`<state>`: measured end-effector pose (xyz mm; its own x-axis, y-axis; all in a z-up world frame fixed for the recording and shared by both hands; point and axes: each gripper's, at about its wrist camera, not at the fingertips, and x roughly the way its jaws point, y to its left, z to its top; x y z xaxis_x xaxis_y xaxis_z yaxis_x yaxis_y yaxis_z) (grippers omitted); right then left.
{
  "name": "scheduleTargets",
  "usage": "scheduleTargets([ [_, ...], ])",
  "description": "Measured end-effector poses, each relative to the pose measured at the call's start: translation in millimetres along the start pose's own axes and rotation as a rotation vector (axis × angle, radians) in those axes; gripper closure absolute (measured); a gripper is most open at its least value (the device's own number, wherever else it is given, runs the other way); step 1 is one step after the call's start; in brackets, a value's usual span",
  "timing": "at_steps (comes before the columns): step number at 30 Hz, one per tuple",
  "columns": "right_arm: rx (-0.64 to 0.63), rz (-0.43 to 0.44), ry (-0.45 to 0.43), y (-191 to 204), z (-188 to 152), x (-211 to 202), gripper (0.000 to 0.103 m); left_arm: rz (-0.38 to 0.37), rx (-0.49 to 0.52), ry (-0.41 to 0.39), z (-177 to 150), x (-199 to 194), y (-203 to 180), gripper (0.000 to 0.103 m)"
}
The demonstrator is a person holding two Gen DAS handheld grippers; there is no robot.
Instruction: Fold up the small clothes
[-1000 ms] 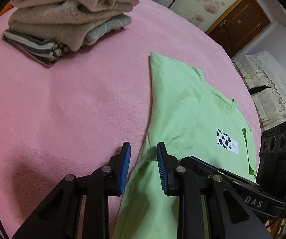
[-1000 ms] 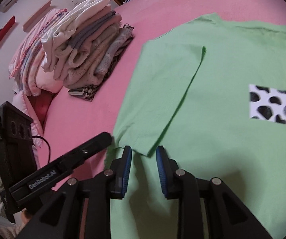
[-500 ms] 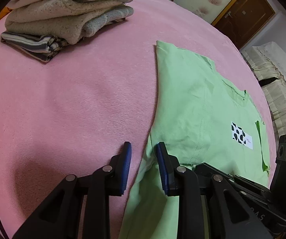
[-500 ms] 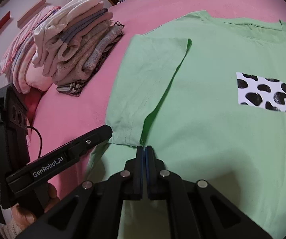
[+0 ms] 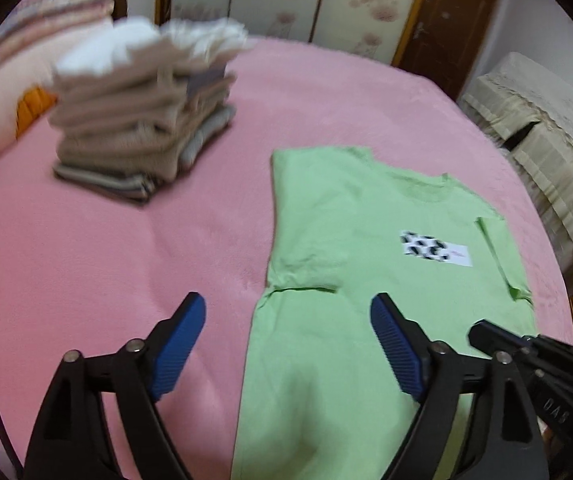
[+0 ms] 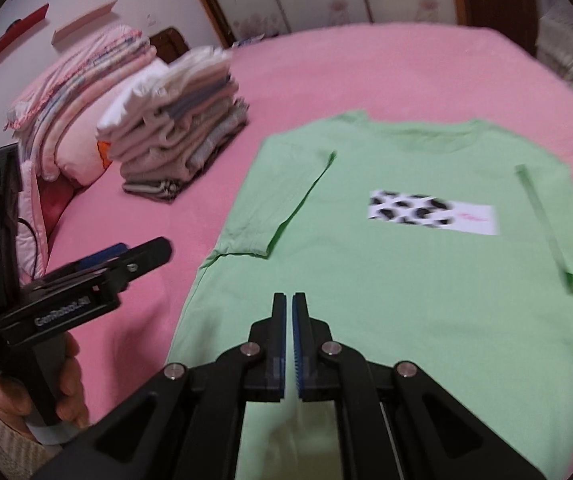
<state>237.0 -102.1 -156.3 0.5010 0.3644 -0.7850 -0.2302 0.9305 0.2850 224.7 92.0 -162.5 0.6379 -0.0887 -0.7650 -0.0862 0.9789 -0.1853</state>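
Observation:
A light green T-shirt (image 5: pixel 366 240) (image 6: pixel 406 280) with a cow-print patch (image 6: pixel 414 208) lies flat on the pink bed (image 5: pixel 106 240), both sleeves folded in over the chest. My left gripper (image 5: pixel 286 304) hangs above the shirt's left edge below the folded sleeve; its jaws are opening wide with nothing between them. From the right wrist view, the left gripper (image 6: pixel 138 252) is off the shirt's left side. My right gripper (image 6: pixel 291 298) hovers over the shirt's lower middle, shut with nothing in it. The right gripper's tip (image 5: pixel 482 330) also shows in the left wrist view.
A tall stack of folded clothes (image 5: pixel 146 120) (image 6: pixel 182 136) stands on the bed at the far left, with pillows and quilts (image 6: pixel 78 92) behind it. A cloth-covered cabinet (image 5: pixel 546 140) stands past the bed's right edge. A person's hand (image 6: pixel 66 392) grips the left gripper's handle.
Both grippers have lifted up and back from the shirt, so more of the bed shows. The left jaws spread wide apart. The right jaws closed and stayed shut.

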Motion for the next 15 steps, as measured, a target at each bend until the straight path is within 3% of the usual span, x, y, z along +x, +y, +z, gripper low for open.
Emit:
scheduleTargets([
  [5,0.018,-0.051,-0.094,-5.7,-14.8,-74.8,0.098,-0.024,0.017,-0.096,-1.9,-73.3,-18.2,0.008],
  [7,0.020,-0.083,-0.133,-5.9,-21.3,-105.8,0.088,-0.033,0.019,-0.129,-2.6,-101.1,-23.3,0.005],
  [9,0.026,-0.111,-0.179,-5.6,-28.3,-135.2,0.072,-0.025,0.024,-0.170,-4.2,-130.7,-26.6,0.005],
  [15,0.020,-0.148,-0.301,-4.6,-53.0,-213.5,0.069,-0.011,-0.028,-0.288,-14.0,-206.0,-23.3,0.001],
])
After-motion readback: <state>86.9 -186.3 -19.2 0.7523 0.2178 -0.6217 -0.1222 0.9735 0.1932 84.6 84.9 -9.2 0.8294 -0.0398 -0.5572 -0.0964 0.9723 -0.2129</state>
